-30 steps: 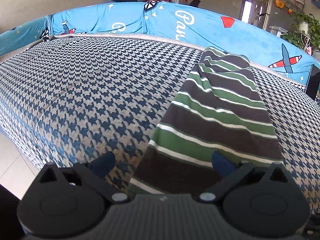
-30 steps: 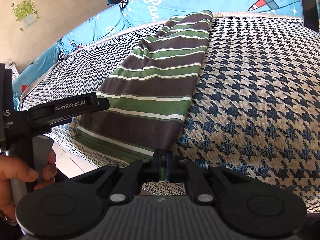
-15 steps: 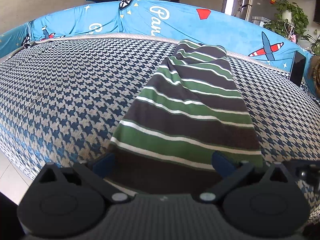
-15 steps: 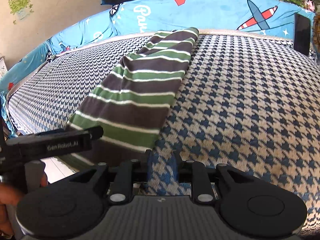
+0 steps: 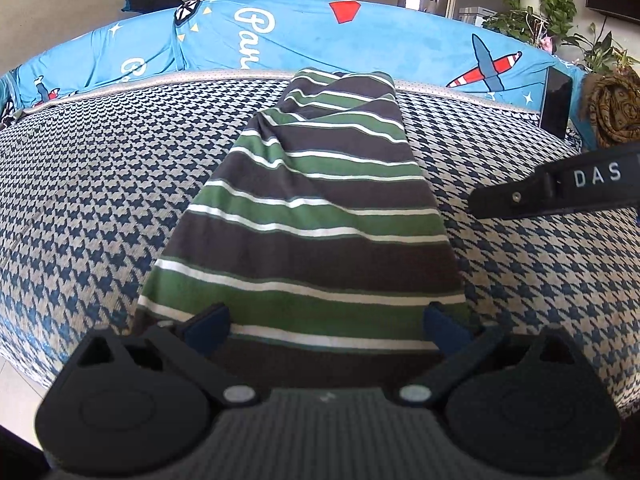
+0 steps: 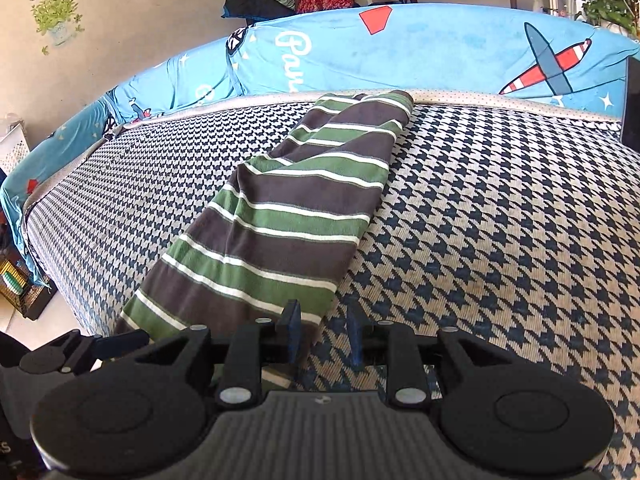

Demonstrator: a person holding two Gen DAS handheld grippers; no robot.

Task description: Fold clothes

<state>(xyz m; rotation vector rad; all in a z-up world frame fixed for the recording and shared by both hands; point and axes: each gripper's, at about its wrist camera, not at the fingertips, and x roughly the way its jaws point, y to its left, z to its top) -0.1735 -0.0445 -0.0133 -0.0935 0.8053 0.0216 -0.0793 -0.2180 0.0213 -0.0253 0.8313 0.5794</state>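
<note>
The striped garment [image 5: 308,216] — grey, green and white — is laid in a long folded strip on the houndstooth-patterned bed [image 5: 100,184], running from the near edge to the blue printed cover [image 5: 280,40] at the far side. The left gripper [image 5: 326,322] is held wide open over the garment's near end; nothing is pressed by its pads. The right gripper [image 6: 324,334] is opening, its jaws standing over the garment's near right corner, with only a little cloth, if any, between them. A dark slab [image 5: 554,100], possibly a phone, is propped against the cover, beside a brown patterned cloth [image 5: 612,108]. Potted plants [image 5: 532,12] are seen behind — the room is brightly daylit.
</note>
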